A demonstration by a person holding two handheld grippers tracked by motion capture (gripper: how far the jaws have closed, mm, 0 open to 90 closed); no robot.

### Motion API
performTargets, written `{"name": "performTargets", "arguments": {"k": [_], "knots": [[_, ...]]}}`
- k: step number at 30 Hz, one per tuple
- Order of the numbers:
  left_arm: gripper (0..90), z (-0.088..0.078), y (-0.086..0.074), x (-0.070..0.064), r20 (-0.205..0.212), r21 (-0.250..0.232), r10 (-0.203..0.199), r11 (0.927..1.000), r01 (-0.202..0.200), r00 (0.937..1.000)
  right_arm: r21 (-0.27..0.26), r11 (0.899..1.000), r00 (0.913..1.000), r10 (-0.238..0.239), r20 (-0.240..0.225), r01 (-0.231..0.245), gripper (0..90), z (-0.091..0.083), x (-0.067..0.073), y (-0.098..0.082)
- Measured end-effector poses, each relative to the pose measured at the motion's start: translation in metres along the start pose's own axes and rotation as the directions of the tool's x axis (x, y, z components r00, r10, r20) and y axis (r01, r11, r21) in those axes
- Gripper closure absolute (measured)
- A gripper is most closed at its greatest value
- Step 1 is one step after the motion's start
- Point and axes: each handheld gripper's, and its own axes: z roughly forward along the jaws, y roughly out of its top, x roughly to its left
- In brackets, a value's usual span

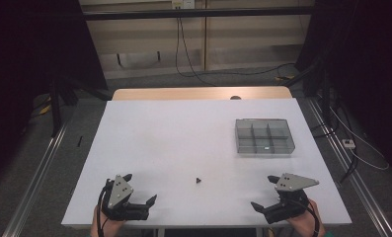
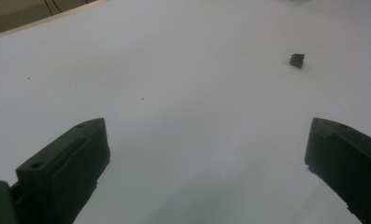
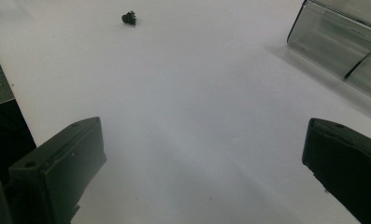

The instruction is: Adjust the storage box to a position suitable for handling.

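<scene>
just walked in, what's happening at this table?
A person holds a gripper in each hand at the near edge of a white table. The left gripper and the right gripper both stand open with nothing between their jaws. A small black part lies on the table between them, untouched. A clear box with compartments sits farther back on the right. Nothing has been picked up yet.
</scene>
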Motion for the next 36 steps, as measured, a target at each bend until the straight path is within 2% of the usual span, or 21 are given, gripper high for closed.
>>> {"name": "performTargets", "arguments": {"k": [19, 36], "knots": [[0.0, 0.002, 0.0, -0.002, -0.002, 0.008, 0.022, 0.9997, -0.022, 0.9998, 0.008, 1.0, 1.0, 0.008, 0.002, -0.009, 0.0, 0.002, -0.002, 0.001], [0.2, 0.003, -0.001, -0.001, -0.001, 0.016, 0.018, 0.9997, -0.018, 0.9998, 0.025, 0.999, 0.9995, 0.022, 0.022, -0.023, 0.0, 0.017, -0.021, 0.014]]}}
